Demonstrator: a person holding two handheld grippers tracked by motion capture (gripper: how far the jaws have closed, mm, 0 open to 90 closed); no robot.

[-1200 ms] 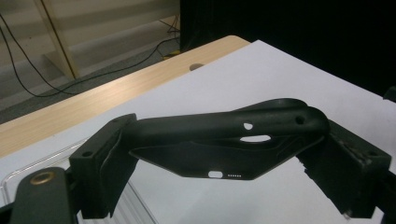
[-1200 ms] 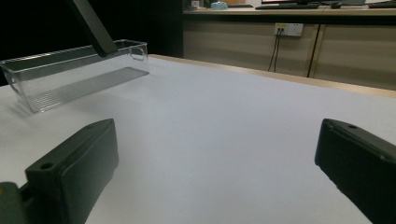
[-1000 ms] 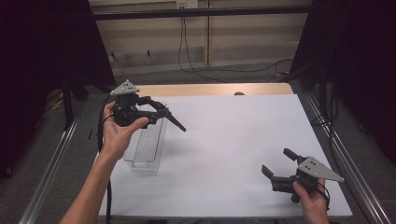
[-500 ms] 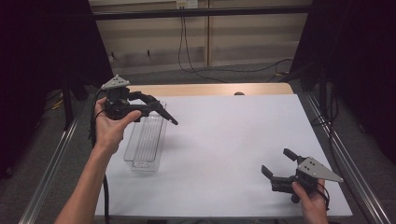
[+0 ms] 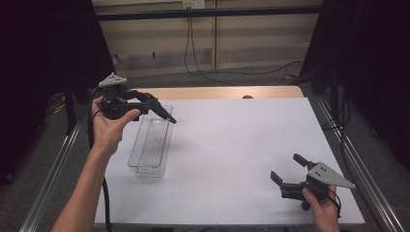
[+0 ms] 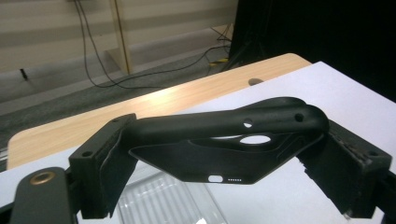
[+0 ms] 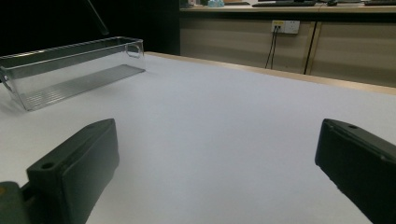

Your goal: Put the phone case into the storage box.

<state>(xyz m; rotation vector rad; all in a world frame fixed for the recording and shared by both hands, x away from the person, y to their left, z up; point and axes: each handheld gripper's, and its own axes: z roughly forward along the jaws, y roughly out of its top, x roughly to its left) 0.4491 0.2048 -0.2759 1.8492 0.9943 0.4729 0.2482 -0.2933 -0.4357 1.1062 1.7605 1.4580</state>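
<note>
High view
Left hand-held gripper (image 5: pixel 153 107): raised above the far left part of the surface, held in the person's left hand (image 5: pixel 109 126); its jaws pinch a black phone case (image 5: pixel 155 107) that sticks out to the right and slightly down.
Phone case: in the air over the far end of the clear plastic bin, not touching it as far as can be seen.
Clear plastic bin (image 5: pixel 151 143): long and narrow, standing on the white surface (image 5: pixel 232 145) at its left side, running from far to near.
Right hand-held gripper (image 5: pixel 289 170): low at the near right corner of the surface, gripped by the right hand (image 5: pixel 323 205); jaws spread apart with nothing between them, well apart from the bin.

Left gripper view
Left hand-held gripper (image 6: pixel 233 158): both jaws pressed on the phone case (image 6: pixel 224 144), one at each end, the case lying crosswise between them.
Phone case: black, thin-walled, with a camera cut-out and small holes; its hollow side faces the camera.
Bin (image 6: pixel 163 200): a ribbed clear floor shows just below the case.
Beyond: the wooden far edge of the surface and cables on the floor.

Right gripper view
Right hand-held gripper (image 7: pixel 215 172): jaws wide, bare white surface (image 7: pixel 224 112) between them.
Bin (image 7: pixel 70 65): far off at the upper left, standing upright and holding nothing.
</note>
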